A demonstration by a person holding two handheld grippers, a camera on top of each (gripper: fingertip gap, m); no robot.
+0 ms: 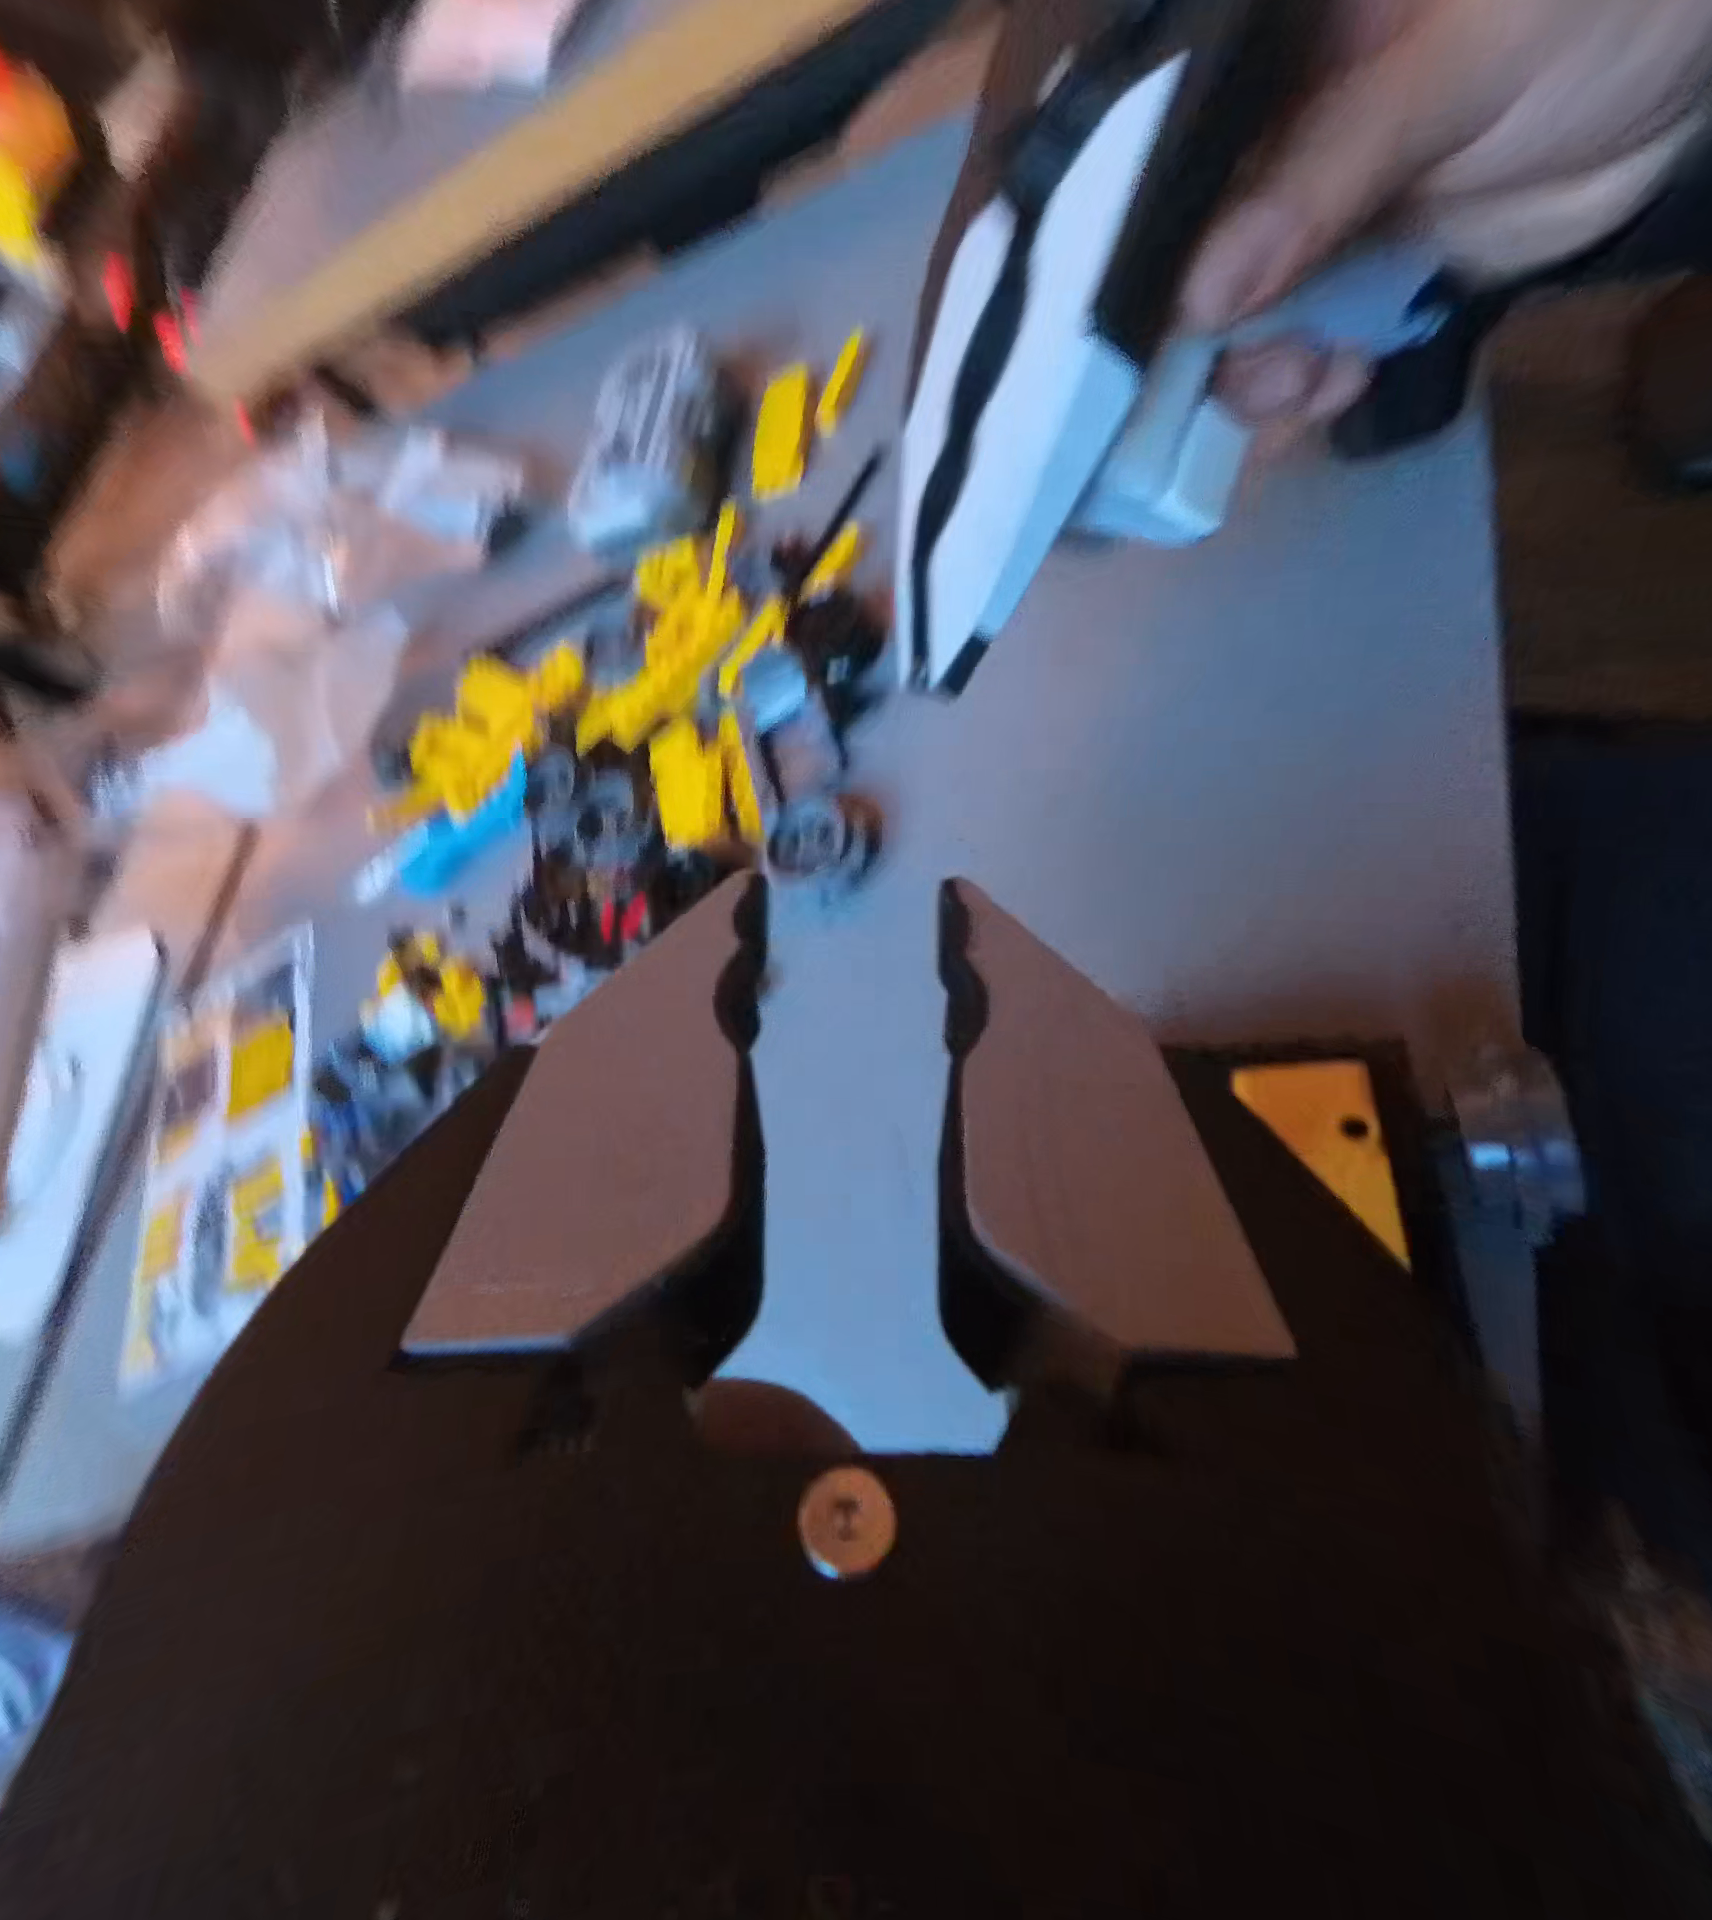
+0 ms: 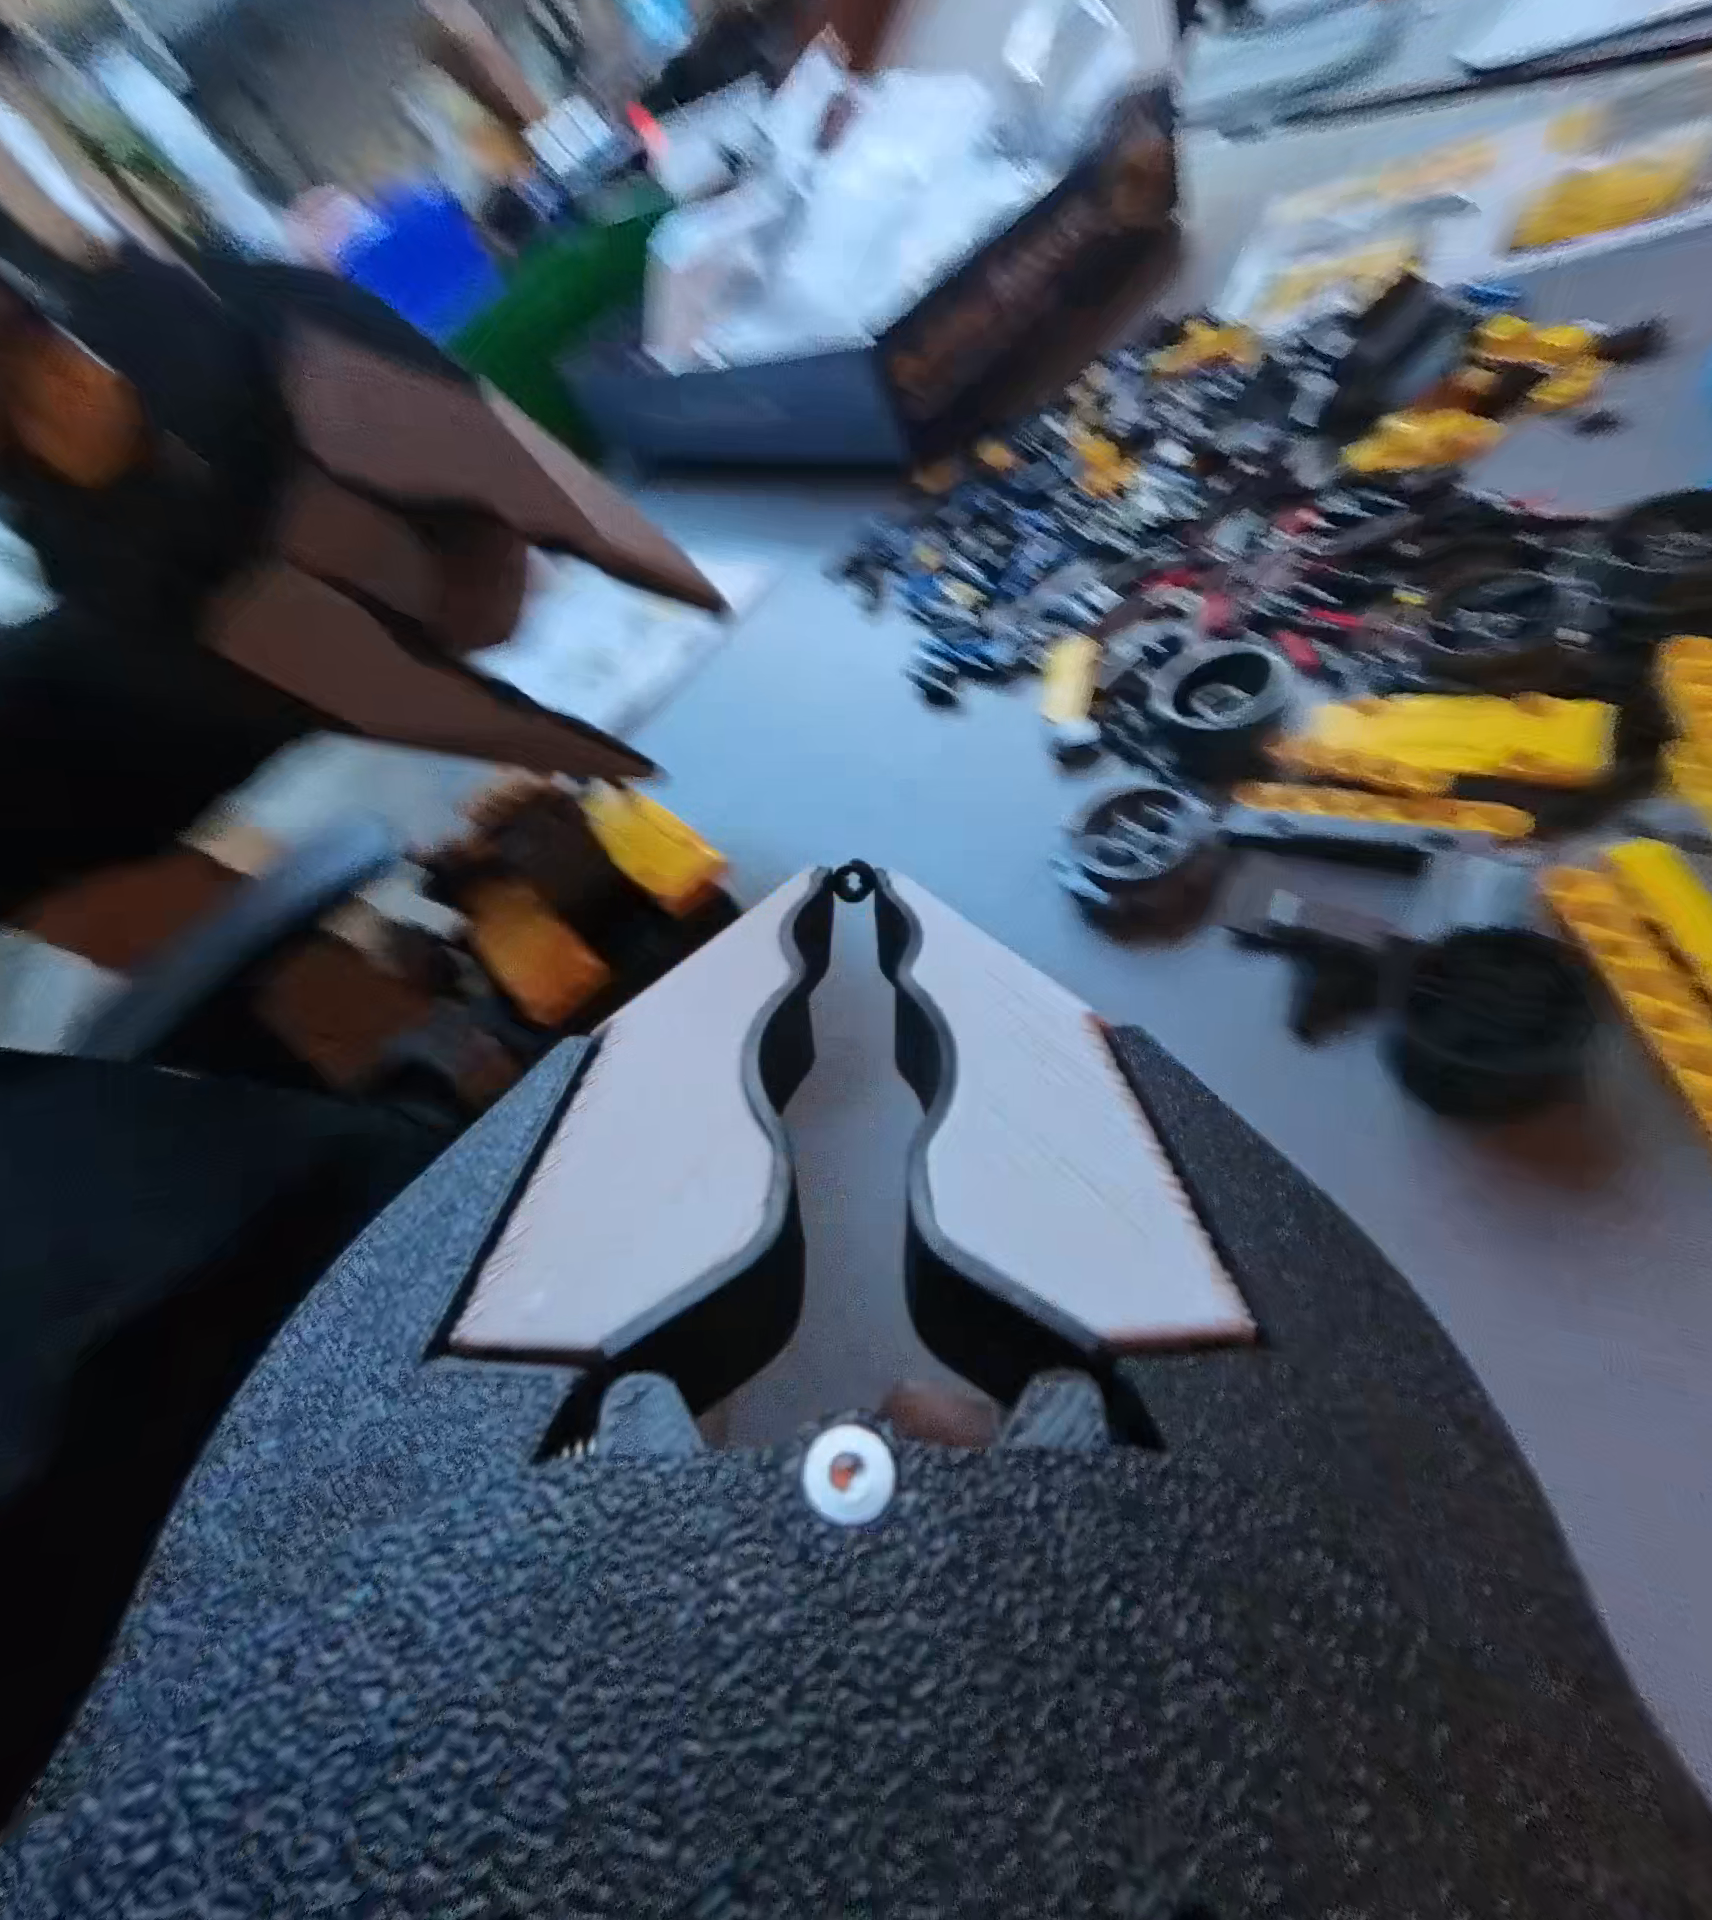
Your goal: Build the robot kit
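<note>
Grey and smooth, the tabletop (image 2: 800, 727) carries a blurred sprawl of plastic building bricks (image 2: 1454, 748) — mostly yellow studded beams and plates, mixed with small black, grey, blue and red bits. Round black tyres (image 2: 1231, 686) with ribbed treads lie among them, one (image 2: 1496, 1023) near the long yellow beams toward the right side. Printed sheets (image 1: 228, 1153) with yellow panels lie flat beside the pile in the left wrist view, and a dark box of crumpled clear bags (image 2: 831, 208) stands at the far edge.

The right tool (image 2: 853, 883) has pale matte fingers with wavy black inner edges, set in a pebbled black body. Its tips are nearly pressed together, pinching a tiny black ring (image 2: 853, 883) right at the very end, held up above bare grey surface.

The left tool (image 1: 852, 914) has brownish flat fingers with the same scalloped black edges; they stand apart with a clear gap and nothing between them. It hangs over the tabletop with the nearest wheel piece (image 1: 816, 831) of the brick pile just beyond its tips. A hand (image 1: 1434, 177) grips the white-and-black handle of the other tool at the upper right of that view.

Open grey surface runs between the two tools and the pile — the bricks crowd one side, and a dark wooden edge (image 1: 1652, 499) bounds the tabletop on the other.
</note>
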